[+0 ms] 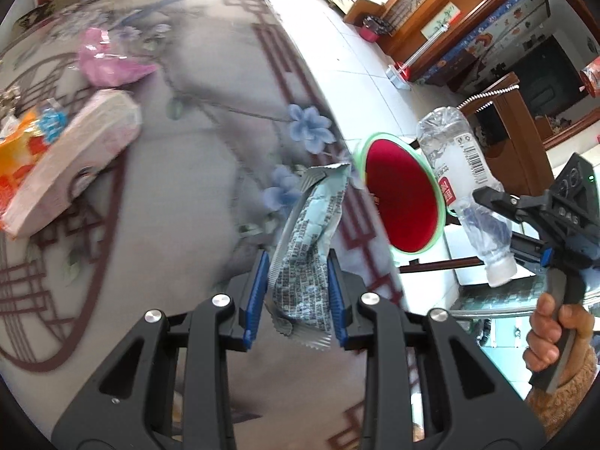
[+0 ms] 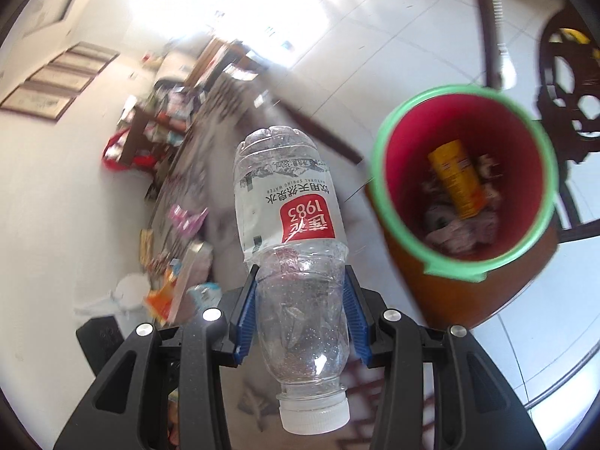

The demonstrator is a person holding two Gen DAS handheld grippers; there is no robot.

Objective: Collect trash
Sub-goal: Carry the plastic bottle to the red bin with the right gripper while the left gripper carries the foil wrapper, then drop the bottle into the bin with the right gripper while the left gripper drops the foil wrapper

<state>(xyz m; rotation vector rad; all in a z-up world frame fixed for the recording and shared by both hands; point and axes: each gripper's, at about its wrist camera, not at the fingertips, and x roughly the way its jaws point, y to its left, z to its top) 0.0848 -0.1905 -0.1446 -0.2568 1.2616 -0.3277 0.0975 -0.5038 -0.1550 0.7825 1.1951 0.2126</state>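
Crinkled silvery wrapper [image 1: 305,247] sits pinched in the nearly closed left tongs [image 1: 298,292], above the bench [image 1: 168,187] edge. Right tongs [image 2: 300,315] clamp a crushed clear plastic bottle [image 2: 292,262], cap toward the camera, over open floor [image 2: 393,30] beside the green-rimmed, red-lined bin [image 2: 390,195], which holds a yellow tube [image 2: 455,183] and crumpled scraps.

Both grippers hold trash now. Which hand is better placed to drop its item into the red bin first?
Probably the right. Its gripper holds the water bottle close beside the bin, whose open mouth faces it. The left gripper and its wrapper are over the table.
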